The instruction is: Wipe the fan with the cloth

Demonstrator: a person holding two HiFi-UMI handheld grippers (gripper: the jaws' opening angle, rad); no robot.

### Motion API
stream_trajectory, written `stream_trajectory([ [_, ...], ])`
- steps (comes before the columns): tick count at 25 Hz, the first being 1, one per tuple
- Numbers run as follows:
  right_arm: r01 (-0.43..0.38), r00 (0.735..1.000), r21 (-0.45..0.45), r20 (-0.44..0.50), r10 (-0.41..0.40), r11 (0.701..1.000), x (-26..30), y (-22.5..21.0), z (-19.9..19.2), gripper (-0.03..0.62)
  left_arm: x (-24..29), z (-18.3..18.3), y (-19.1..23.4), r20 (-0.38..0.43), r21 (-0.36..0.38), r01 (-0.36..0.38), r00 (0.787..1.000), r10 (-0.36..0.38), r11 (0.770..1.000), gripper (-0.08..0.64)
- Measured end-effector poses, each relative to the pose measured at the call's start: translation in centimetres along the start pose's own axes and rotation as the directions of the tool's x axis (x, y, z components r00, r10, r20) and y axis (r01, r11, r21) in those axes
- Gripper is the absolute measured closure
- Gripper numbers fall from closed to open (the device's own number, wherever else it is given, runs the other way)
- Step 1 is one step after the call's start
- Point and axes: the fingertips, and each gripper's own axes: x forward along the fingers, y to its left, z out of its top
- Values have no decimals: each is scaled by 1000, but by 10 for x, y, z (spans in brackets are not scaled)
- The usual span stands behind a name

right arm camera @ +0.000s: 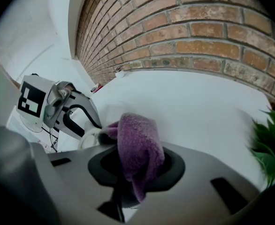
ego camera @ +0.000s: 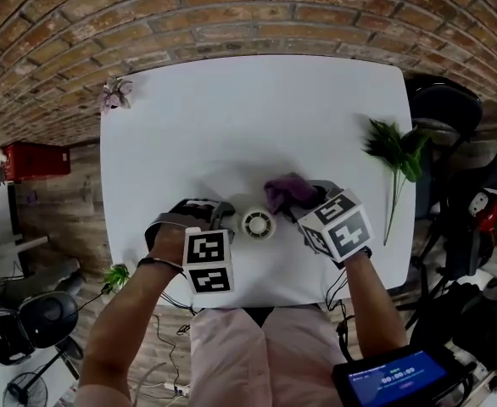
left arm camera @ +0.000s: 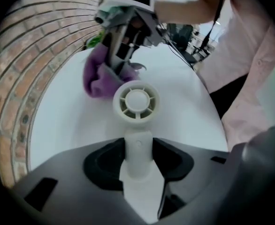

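Observation:
A small white hand fan (ego camera: pixel 258 224) lies near the front of the white table (ego camera: pixel 231 117), its round grille facing up. My left gripper (ego camera: pixel 219 219) is shut on the fan's handle (left arm camera: pixel 137 154), and the round head (left arm camera: pixel 136 102) sticks out beyond the jaws. A purple cloth (ego camera: pixel 288 191) is bunched in my right gripper (ego camera: pixel 304 206), which is shut on it. In the right gripper view the cloth (right arm camera: pixel 137 149) hangs over the jaws just right of the fan's rim (right arm camera: pixel 88 139). The left gripper view shows the cloth (left arm camera: pixel 100 78) touching the far edge of the fan head.
A green plant sprig (ego camera: pixel 397 155) lies at the table's right edge and a small pink flower (ego camera: pixel 114 93) at its far left corner. A brick wall (ego camera: pixel 231 7) runs behind the table. Chairs and gear stand around on the floor.

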Motion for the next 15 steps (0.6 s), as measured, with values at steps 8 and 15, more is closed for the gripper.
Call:
stream_trajectory([
  [8,3,1000,-99,17,-1,995,-8,0,3,509,4,10,-9,-96,327,36,995,-5,944,368],
  [15,-63,998,-212,-25,59,975,7,27,-3,509,7,13,-14,-152,490,53,988,25,870,368],
])
